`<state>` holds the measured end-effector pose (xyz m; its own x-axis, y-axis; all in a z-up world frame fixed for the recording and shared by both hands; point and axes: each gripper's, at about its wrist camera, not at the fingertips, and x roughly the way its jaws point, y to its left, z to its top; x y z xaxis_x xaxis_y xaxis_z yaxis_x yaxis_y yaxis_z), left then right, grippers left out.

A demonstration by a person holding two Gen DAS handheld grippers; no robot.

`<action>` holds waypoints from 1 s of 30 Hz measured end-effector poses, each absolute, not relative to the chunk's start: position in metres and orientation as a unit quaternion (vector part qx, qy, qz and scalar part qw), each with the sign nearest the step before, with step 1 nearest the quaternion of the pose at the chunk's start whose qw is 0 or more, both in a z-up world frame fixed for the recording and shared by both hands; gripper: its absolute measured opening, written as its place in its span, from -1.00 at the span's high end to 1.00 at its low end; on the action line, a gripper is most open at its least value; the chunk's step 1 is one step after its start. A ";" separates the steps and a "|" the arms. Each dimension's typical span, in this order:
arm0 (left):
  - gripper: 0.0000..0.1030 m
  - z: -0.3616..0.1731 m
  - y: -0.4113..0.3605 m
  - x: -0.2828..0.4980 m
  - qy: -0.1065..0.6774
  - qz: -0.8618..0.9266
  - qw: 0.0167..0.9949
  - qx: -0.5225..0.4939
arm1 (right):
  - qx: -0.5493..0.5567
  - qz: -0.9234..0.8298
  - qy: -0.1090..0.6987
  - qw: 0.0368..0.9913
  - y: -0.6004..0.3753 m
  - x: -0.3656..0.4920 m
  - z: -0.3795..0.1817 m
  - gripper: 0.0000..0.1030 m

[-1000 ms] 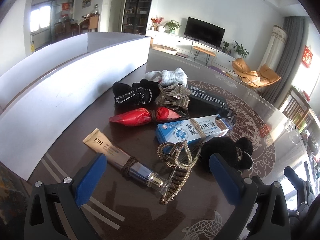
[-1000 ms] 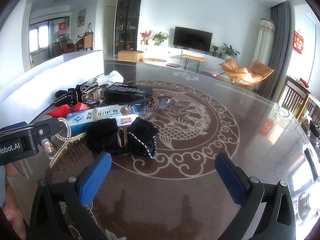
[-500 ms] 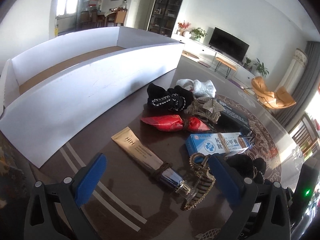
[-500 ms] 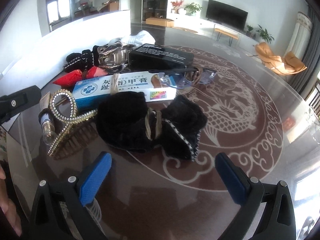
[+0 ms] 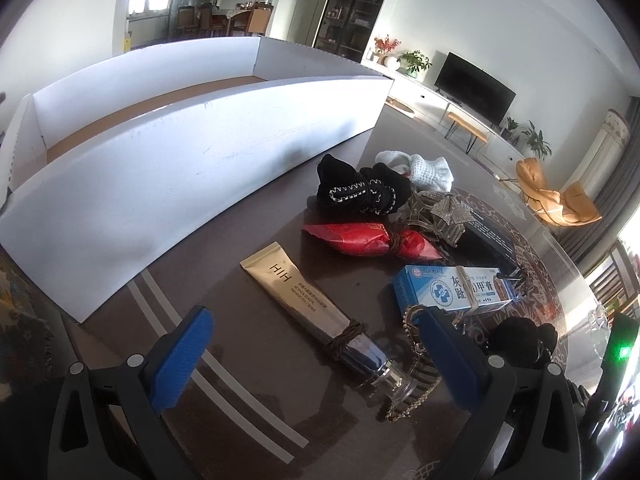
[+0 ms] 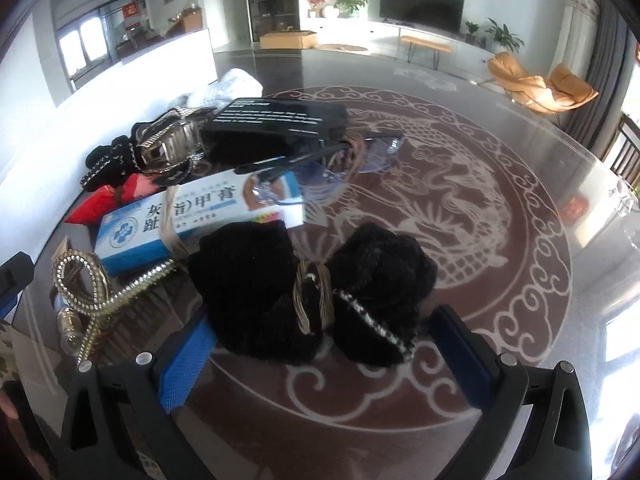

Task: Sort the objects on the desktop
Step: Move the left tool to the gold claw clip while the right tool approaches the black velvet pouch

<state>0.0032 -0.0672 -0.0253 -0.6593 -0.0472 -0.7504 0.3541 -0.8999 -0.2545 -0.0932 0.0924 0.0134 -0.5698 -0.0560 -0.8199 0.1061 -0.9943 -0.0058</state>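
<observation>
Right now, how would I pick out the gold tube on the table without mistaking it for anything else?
Start at the long white box along the table's far side. Just in front of its near wall, ahead of the open left gripper, lies the gold tube. It alone is flat and metallic gold, printed HIH, with cord wound near its clear cap, beside a blue-and-white carton.

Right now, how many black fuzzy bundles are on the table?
2. One black fuzzy bundle tied with brown cord lies between the right gripper's open fingers; one black fuzzy bundle with white stitching sits near the white cardboard tray. Others may be hidden.

The left gripper (image 5: pixel 316 354) and right gripper (image 6: pixel 326 354) both gape wide at bottom of frame, seemingly empty-handed.
</observation>
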 end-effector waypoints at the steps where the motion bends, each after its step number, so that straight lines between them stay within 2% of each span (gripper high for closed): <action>1: -1.00 -0.026 -0.065 0.002 0.190 -0.890 0.105 0.400 | 0.460 -0.886 0.026 0.043 0.098 -0.089 0.014 -1.00; 7: -1.00 -0.024 -0.029 -0.007 0.111 -0.901 0.050 0.415 | 0.459 -0.887 0.028 0.039 0.125 -0.062 0.017 -1.00; 12: -1.00 -0.032 -0.007 -0.022 0.055 -0.896 0.043 0.438 | 0.459 -0.888 0.022 0.032 0.141 -0.040 0.021 -1.00; 19: -1.00 -0.032 0.004 -0.021 0.025 -0.900 0.046 0.432 | 0.459 -0.888 0.022 0.027 0.139 -0.038 0.022 -1.00; 30: -1.00 -0.031 0.008 -0.018 0.020 -0.905 0.043 0.423 | 0.459 -0.888 0.022 0.027 0.139 -0.037 0.020 -1.00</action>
